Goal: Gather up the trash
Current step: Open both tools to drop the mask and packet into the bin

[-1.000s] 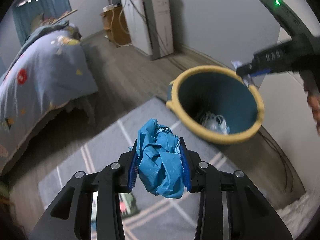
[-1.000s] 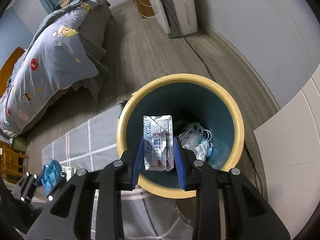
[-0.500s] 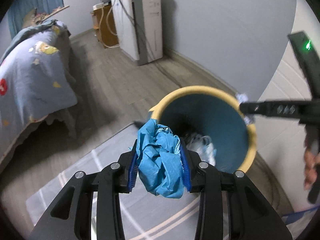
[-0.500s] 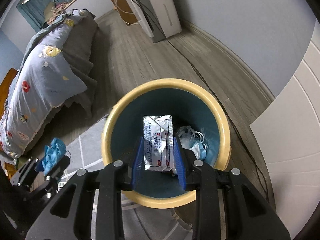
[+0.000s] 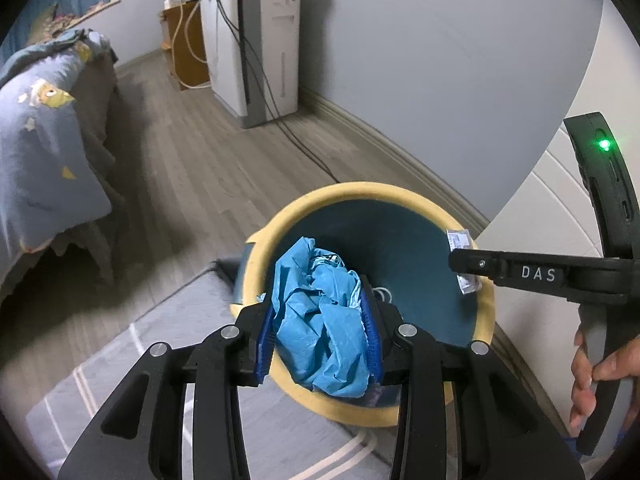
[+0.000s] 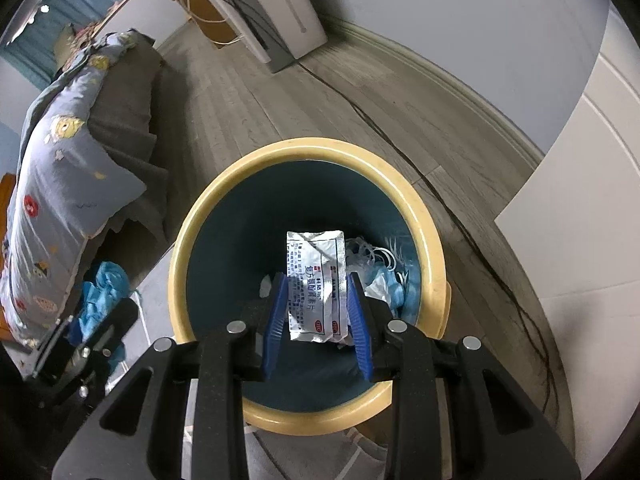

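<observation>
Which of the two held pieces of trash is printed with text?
The silver foil sachet between the right gripper fingers; the left gripper holds plain crumpled blue paper.

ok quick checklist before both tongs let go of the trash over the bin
1. Right tongs over the bin opening: ok.
2. Silver packet clamped between the right pads: ok.
3. Left tongs past the rim: not ok, they sit at the near edge.
4. Blue crumpled paper clamped in the left tongs: ok.
5. Room left inside the bin: ok, only some trash at the bottom.
6. The two tongs apart: ok.
</observation>
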